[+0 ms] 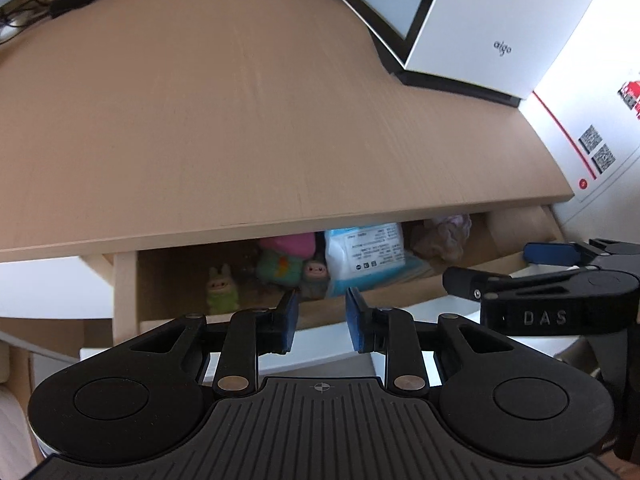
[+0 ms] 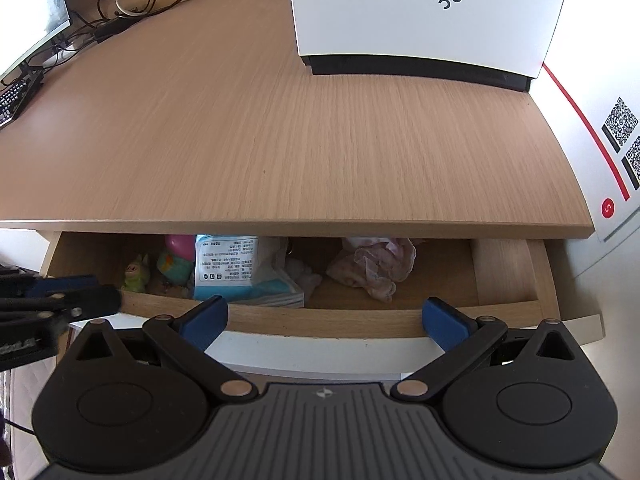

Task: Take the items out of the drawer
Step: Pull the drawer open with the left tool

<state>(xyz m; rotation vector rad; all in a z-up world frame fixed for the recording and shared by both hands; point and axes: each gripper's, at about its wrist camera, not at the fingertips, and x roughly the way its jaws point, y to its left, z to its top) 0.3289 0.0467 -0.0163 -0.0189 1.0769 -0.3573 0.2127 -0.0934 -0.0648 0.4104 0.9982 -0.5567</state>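
Under the desk top the wooden drawer (image 2: 320, 322) stands pulled out. Inside lie a blue-and-white wipes pack (image 2: 236, 268), a crumpled pinkish cloth (image 2: 372, 268), a small green figure (image 2: 136, 274) and a pink-topped teal toy (image 2: 178, 260). My right gripper (image 2: 326, 306) hovers wide open over the drawer's front wall, empty. My left gripper (image 1: 322, 300) is over the drawer's left part, its blue pads (image 1: 290, 320) a narrow gap apart with nothing between them. In the left wrist view the wipes pack (image 1: 364, 256) and green figure (image 1: 222, 290) lie just beyond its tips.
A white "aigo" box (image 2: 428, 16) stands at the back right of the desk top (image 2: 280, 128). A monitor (image 2: 32, 12), keyboard (image 2: 12, 100) and cables (image 2: 132, 4) sit at the back left. A white panel with QR codes (image 2: 620, 124) borders the right side.
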